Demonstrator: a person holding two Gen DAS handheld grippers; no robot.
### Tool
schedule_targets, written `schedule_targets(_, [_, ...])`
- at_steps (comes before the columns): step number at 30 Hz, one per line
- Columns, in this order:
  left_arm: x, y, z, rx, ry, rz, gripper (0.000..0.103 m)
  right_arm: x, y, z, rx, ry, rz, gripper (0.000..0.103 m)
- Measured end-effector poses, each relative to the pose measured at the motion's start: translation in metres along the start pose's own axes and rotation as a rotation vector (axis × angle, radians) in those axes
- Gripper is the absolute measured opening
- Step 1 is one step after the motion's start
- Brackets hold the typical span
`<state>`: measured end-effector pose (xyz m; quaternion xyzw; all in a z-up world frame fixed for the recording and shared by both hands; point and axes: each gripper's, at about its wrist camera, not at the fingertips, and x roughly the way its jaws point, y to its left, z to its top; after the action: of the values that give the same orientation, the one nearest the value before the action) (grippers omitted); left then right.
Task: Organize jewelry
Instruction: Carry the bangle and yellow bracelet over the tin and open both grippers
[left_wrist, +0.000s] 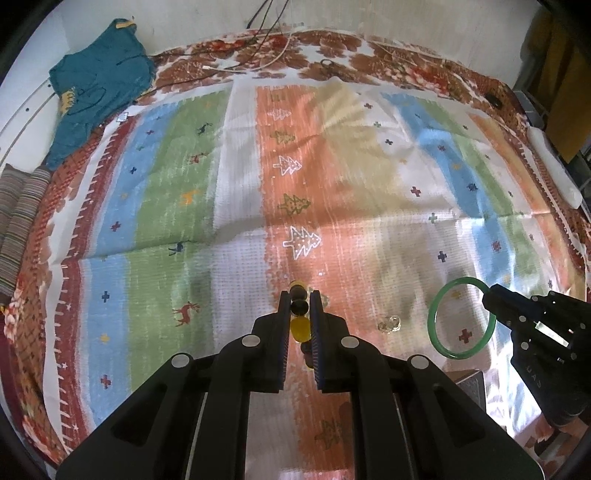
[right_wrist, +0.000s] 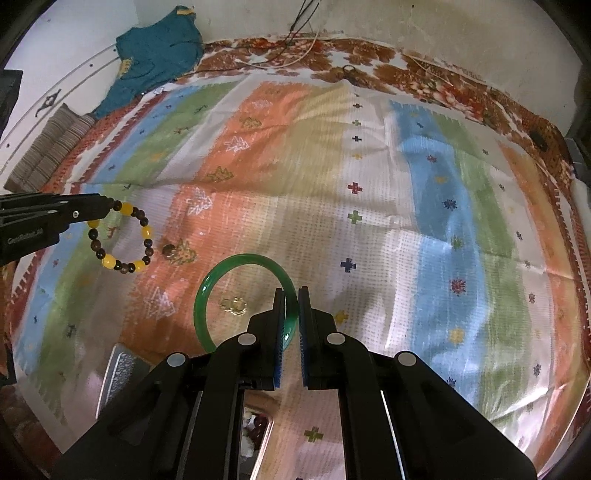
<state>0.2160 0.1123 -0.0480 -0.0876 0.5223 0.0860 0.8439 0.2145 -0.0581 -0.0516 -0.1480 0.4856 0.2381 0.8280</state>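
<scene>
Bracelets in both tongs, lifted clear of the cloth. We note the beaded bracelet (right_wrist: 120, 236), yellow and dark beads, pinched between the left gripper (left_wrist: 300, 306) jaws, its loop hanging beyond the tips. Green bangle (right_wrist: 243, 295) clamped by its rim in the right gripper (right_wrist: 291, 299), ring standing out to the left of those jaws. Small gold trinket (right_wrist: 233, 305) lies below, between the two tongs, on the striped cloth (right_wrist: 369, 221). Teal garment (left_wrist: 99, 81) far beyond.

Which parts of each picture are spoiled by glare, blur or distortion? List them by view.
Left wrist view: fisheye bows the striped cloth; glare whitens its bottom right; the green bangle stays sharp. Right wrist view: same bowing; glare on the cloth's right side; the small gold piece is too soft to identify.
</scene>
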Motion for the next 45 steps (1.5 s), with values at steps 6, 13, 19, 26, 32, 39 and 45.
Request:
schedule_targets(6, [-0.018,-0.001,-0.005,0.005,-0.03,-0.016,0.01,-0.012,0.004,-0.006,-0.002,-0.019,0.01,0.008])
schedule_targets(13, [-0.036,-0.011,-0.013,0.022,-0.063,-0.042,0.01,-0.026,0.004,-0.016,0.009,-0.036,0.018,0.008])
schedule_targets(19, [-0.047,-0.022,-0.022,0.042,-0.078,-0.065,0.01,-0.035,0.004,-0.024,0.018,-0.047,0.023,0.008])
schedule_targets(26, [-0.058,-0.034,-0.032,0.069,-0.094,-0.078,0.01,-0.05,0.003,-0.034,0.029,-0.067,0.026,0.008])
schedule_targets(32, [-0.072,-0.044,-0.043,0.089,-0.118,-0.114,0.01,-0.058,0.005,-0.042,0.028,-0.078,0.051,0.008])
schedule_targets(39, [-0.094,-0.055,-0.06,0.116,-0.158,-0.15,0.01,-0.069,0.012,-0.052,0.011,-0.092,0.065,0.008])
schedule_targets(45, [-0.105,-0.062,-0.075,0.137,-0.171,-0.169,0.01,-0.077,0.019,-0.062,-0.005,-0.097,0.076,0.008])
